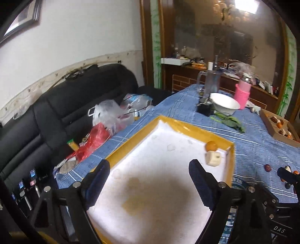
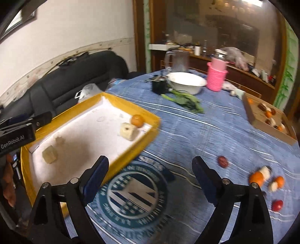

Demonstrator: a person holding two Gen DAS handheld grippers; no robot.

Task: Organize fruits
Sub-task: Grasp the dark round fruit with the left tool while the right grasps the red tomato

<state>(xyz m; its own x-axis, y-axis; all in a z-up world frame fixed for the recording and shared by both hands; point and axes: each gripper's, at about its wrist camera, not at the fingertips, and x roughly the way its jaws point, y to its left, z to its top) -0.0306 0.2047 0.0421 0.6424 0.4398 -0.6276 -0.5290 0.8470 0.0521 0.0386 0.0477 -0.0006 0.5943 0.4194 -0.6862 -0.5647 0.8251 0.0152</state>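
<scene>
A smooth round orange fruit (image 2: pixel 137 120) touches a pale, pitted cube-shaped chunk (image 2: pixel 128 131) in the far corner of the yellow-rimmed, white-floored shallow tray (image 2: pixel 120 102); a second pale cube (image 2: pixel 49 155) lies near its opposite end. The tray rests on a striped blue woven tablecloth (image 2: pixel 187 131), where glossy red and orange fruits (image 2: pixel 258 177) lie scattered to the right. The left gripper (image 1: pixel 150 180) hangs wide and empty above the tray floor, the right gripper (image 2: pixel 150 176) wide and empty over the cloth.

Dim indoor light falls from above, with a warm chandelier glare (image 1: pixel 227 9) reflected in the far glass. A broad soft shadow darkens the white tray floor (image 1: pixel 159 187) in the left wrist view. Fisheye bending curves the edges, corners vignette black, and motion blur smears the tabletop cloth (image 2: pixel 187 135).
</scene>
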